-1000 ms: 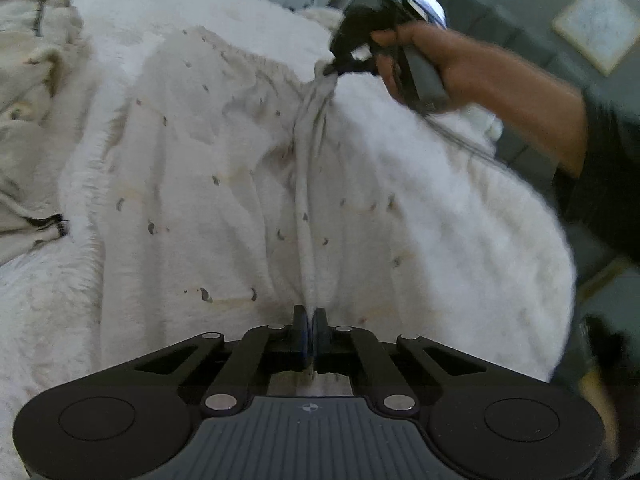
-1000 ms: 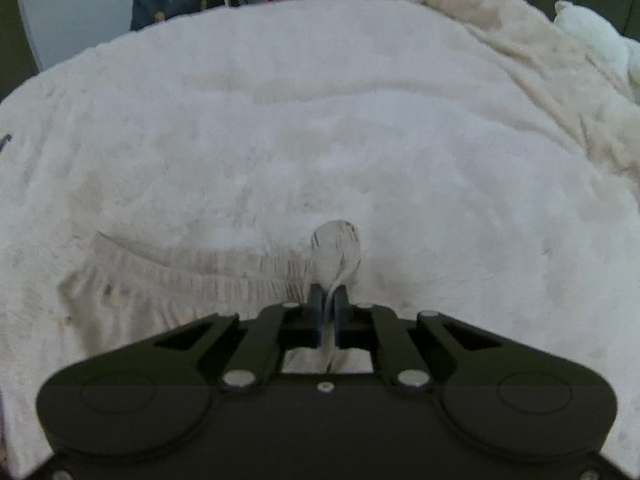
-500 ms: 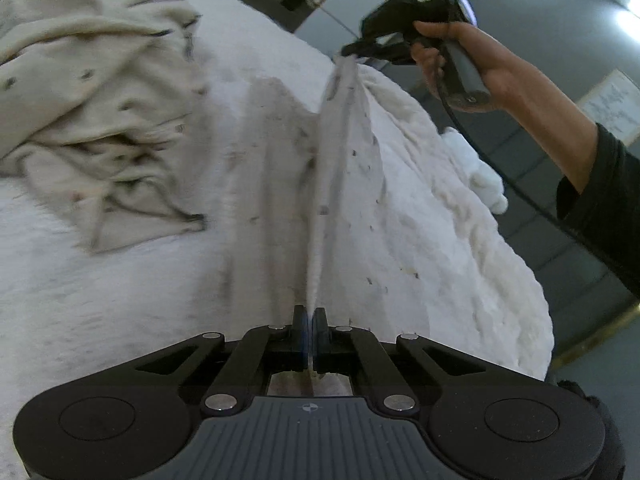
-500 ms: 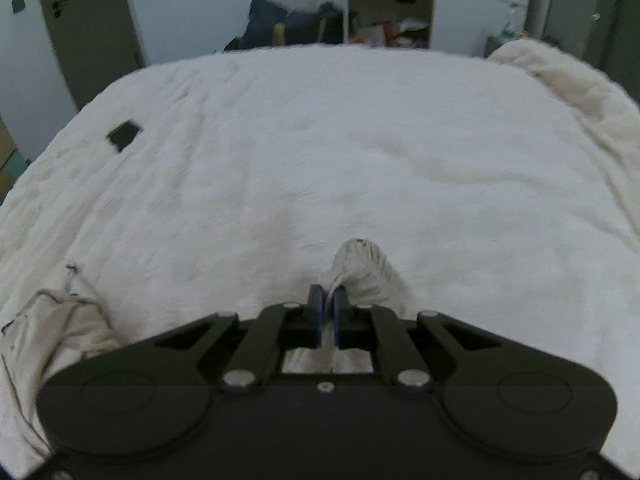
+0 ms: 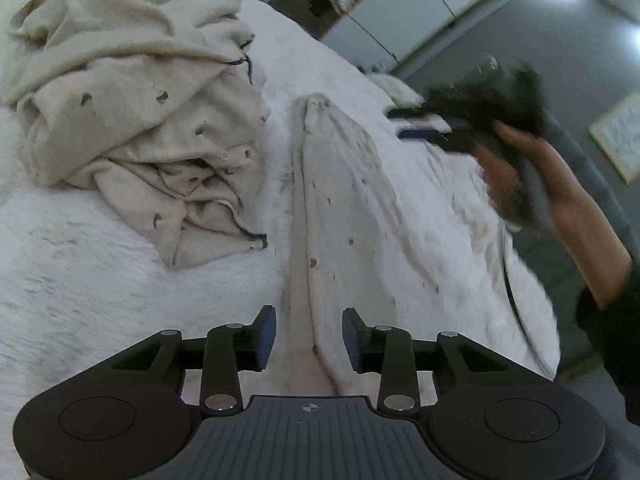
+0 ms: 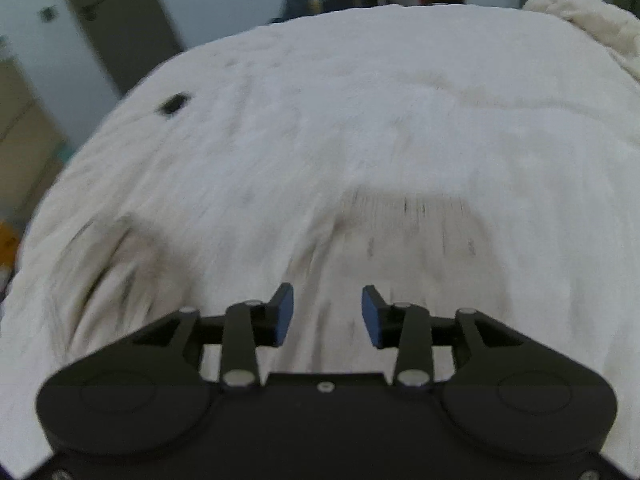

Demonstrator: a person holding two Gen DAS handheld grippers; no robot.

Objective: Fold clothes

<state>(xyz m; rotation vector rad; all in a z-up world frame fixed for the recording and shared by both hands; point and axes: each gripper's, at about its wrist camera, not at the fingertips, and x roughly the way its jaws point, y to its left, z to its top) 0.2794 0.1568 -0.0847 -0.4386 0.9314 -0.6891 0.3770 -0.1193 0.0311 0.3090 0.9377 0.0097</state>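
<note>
Garment (image 5: 340, 200), cream with small dark specks, lies flat on the white fuzzy blanket (image 5: 100, 280) covering the bed, folded into a long narrow strip running from the near edge toward the far side. Its near end sits between the left gripper (image 5: 309, 336) fingers, whose blue pads are spread wide, gripping nothing; contact with the cloth can't be judged. Crumpled pile of similar speckled clothes (image 5: 140, 100) sits to the left of the strip, near but apart from it, toward the far-left part of the bed. Right gripper (image 5: 412, 122) shows in the left wrist view at the right edge of the bed, held by a hand (image 5: 520, 168), blurred, near the strip's far end but off it. In the right wrist view the right gripper (image 6: 327, 316) has fingers well apart and empty, hovering over the garment (image 6: 400, 248), heavy motion blur. Small dark flat object (image 6: 174, 103) lies near the blanket's far-left edge.
</note>
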